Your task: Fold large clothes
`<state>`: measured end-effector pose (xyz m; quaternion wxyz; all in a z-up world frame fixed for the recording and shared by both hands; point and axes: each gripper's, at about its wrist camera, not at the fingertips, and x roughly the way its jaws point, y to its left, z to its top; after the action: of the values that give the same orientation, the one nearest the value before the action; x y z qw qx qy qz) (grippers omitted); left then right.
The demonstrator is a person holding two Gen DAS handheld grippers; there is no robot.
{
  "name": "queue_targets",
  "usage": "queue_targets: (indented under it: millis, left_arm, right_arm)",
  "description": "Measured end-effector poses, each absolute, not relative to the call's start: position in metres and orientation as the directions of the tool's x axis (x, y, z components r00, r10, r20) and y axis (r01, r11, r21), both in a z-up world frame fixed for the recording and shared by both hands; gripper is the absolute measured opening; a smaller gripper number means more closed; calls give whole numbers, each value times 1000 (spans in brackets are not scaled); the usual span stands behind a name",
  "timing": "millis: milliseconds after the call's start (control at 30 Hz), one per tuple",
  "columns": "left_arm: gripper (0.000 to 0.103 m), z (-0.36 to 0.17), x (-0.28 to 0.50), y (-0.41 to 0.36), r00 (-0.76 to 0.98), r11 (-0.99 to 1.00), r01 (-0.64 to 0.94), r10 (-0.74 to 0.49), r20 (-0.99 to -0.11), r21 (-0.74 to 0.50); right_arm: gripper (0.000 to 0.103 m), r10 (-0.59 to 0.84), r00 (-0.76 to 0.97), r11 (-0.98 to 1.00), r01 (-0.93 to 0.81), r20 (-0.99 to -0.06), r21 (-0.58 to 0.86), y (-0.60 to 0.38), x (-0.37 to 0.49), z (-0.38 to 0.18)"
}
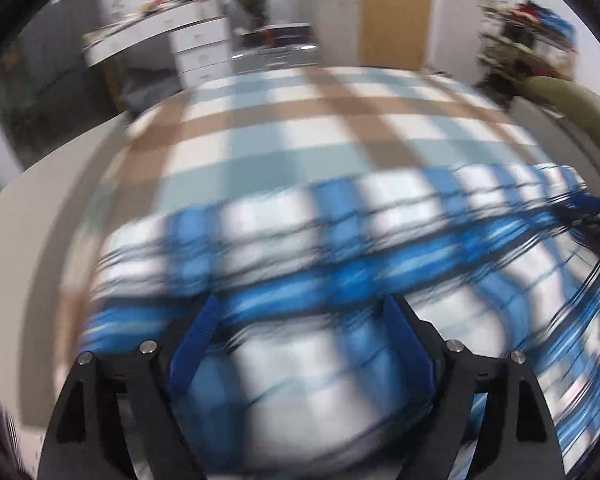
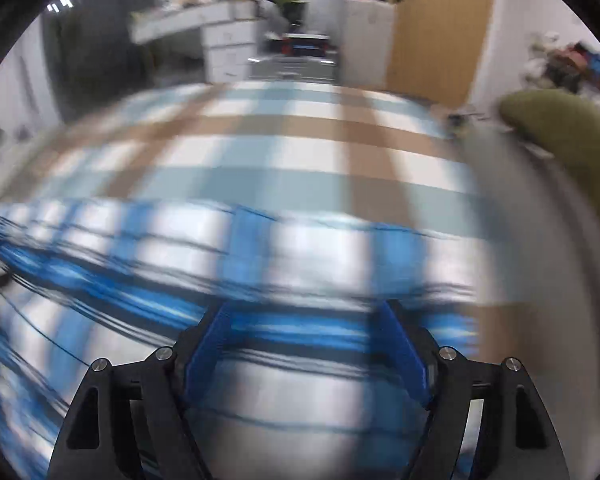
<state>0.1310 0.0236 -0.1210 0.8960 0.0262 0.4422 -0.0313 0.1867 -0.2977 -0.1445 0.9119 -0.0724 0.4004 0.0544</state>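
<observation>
Both my left gripper (image 1: 300,308) and right gripper (image 2: 304,312) stand wide apart, gripping nothing, above the blue-and-white checked cloth garment (image 1: 284,232).

Motion blur smears the plaid shirt (image 1: 300,240), perhaps folded, past both pictures' edges.
</observation>
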Motion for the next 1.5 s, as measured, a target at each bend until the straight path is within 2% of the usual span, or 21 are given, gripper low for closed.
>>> queue_targets:
  millis: [133,200,300,333,400,467,600,733,900,967,1033,1100,1233,1300,1367,1433,1500]
  left_arm:
    - [81,-106,100,30,631,999,45,-22,-775,8]
    - [82,-90,90,9,662,995,104,-77,-746,-11]
    - [82,-85,93,-27,663,973,223,-190,-724,-51]
    - [82,-90,98,-34,644,967,249,-209,-736,-56]
    - [82,-110,109,-42,598,963,261,-213,-773,-64]
    - [81,-125,112,-36,568,969,236,-192,-800,-65]
    - [81,-120,87,-12,588,965,247,-225,-777,-92]
    - [81,-114,73,6,580,976,182,-205,-788,-120]
    - [82,-90,81,-2,653,979,163,-202,-730,-125]
    - [82,-98,97,-1,637,985,125,-173,-751,-120]
    - [81,-113,107,6,587,990,78,-138,-798,-113]
    - [82,-123,99,19,569,992,62,-123,-813,-107]
    - [82,-117,69,39,591,996,51,-91,-802,-75]
    - [82,-109,56,50,611,997,17,-70,-788,-75]
    - [82,-98,54,60,649,996,-23,-53,-759,-89]
    - [82,-89,59,68,680,993,-85,3,-733,-76]
    - [82,-88,78,78,685,987,-132,27,-728,-88]
  right_arm:
    - [81,66,662,992,-127,-747,-26,-316,173,-136]
    - [81,95,677,988,-153,-730,-14,-301,165,-124]
    - [81,288,661,949,-291,-693,116,-265,155,-110]
    - [81,362,626,919,-363,-691,153,-250,152,-112]
    - [81,415,557,880,-445,-719,164,-227,150,-124]
    - [80,356,533,891,-442,-767,106,-221,149,-143]
    - [80,317,582,908,-414,-749,62,-257,137,-149]
    - [81,208,605,956,-291,-768,30,-296,134,-148]
    - [81,283,629,940,-332,-724,80,-281,128,-127]
    - [82,309,604,921,-383,-734,73,-260,134,-131]
    - [82,267,579,927,-373,-770,40,-253,142,-144]
    - [82,258,579,942,-329,-773,68,-271,144,-149]
    - [82,109,610,983,-182,-785,-5,-318,139,-145]
    - [82,113,631,989,-144,-768,27,-337,134,-136]
    - [82,137,688,990,-110,-712,85,-354,131,-120]
    - [82,95,730,993,-22,-676,115,-366,140,-112]
    - [82,89,709,986,35,-699,160,-373,160,-116]
